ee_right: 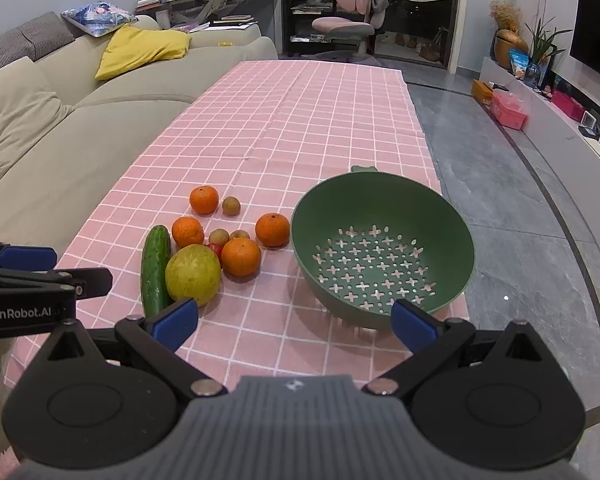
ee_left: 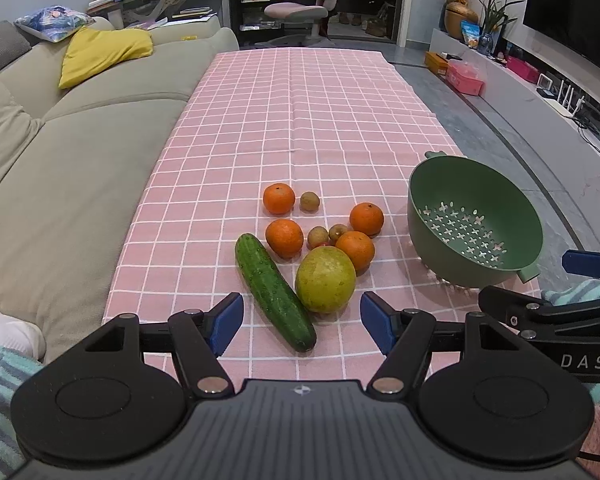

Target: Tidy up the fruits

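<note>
- Fruit sits bunched on the pink checked tablecloth (ee_left: pixel 300 120): four oranges (ee_left: pixel 284 238), three small brown fruits (ee_left: pixel 309 201), a big yellow-green fruit (ee_left: pixel 325 279) right at the front.
- A cucumber (ee_left: pixel 274 290) lies slanted, just beside that big fruit, on its left.
- Off to the right, a green colander (ee_right: pixel 382 248) stands tilted, nothing in it, apart from the pile.
- Left gripper (ee_left: pixel 302 326) hangs over the near edge, jaws spread, holding nothing.
- Right gripper (ee_right: pixel 296 322) also gapes wide, facing the colander.
- Beige sofa (ee_left: pixel 80 152) runs along the left.
</note>
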`<state>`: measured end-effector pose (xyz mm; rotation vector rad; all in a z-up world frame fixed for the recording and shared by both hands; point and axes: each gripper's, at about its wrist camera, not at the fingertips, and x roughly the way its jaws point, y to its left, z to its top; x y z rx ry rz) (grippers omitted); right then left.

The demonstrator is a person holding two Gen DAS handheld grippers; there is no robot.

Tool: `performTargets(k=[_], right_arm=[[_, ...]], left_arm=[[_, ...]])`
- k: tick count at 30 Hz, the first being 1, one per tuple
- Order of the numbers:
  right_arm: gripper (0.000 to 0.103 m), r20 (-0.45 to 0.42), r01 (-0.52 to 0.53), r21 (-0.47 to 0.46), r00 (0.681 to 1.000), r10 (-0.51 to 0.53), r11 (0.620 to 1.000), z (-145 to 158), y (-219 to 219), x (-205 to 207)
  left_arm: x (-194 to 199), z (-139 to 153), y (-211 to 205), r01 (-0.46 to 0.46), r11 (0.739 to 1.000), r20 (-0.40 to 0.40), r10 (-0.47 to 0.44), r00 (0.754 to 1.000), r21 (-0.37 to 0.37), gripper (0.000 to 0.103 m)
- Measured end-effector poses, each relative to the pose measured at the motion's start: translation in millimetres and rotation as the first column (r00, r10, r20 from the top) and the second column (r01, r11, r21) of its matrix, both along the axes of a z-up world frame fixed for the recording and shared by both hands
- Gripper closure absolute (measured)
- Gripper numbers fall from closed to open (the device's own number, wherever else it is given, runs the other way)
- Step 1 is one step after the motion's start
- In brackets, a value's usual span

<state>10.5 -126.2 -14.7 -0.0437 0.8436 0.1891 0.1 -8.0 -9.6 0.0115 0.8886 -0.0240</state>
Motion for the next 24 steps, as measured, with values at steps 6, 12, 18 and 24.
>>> performTargets(k=[6, 12, 18, 24], right_arm=[[0.004, 0.0, -0.004, -0.002, 1.0, 0.004, 1.0, 0.1, 0.6, -0.5], [0.004, -0.003, -0.003, -0.002, 1.0, 0.003, 1.0, -0.3, 1.3, -0.2], [0.004, -0.003, -0.003, 0.0, 1.0, 0.003, 1.0, -0.3, 1.2, 0.2], [0.004, -0.003, -0.002, 0.0, 1.0, 0.002, 1.0, -0.3, 1.2, 0.1]], left_arm=[[-0.6, -0.1, 1.1, -0.002, 1.0, 0.0, 0.002, 1.0, -0.003, 0.024], [-1.0, 0.3, 1.3, -0.003, 1.0, -0.001, 0.003, 1.0, -0.004, 0.024], [-1.1, 0.5, 1.5, -0.003, 1.0, 0.0, 0.003, 1.0, -0.004, 0.024], [-1.0, 0.9, 1.6, -0.003, 1.0, 0.0, 0.003, 1.0, -0.005, 0.024]])
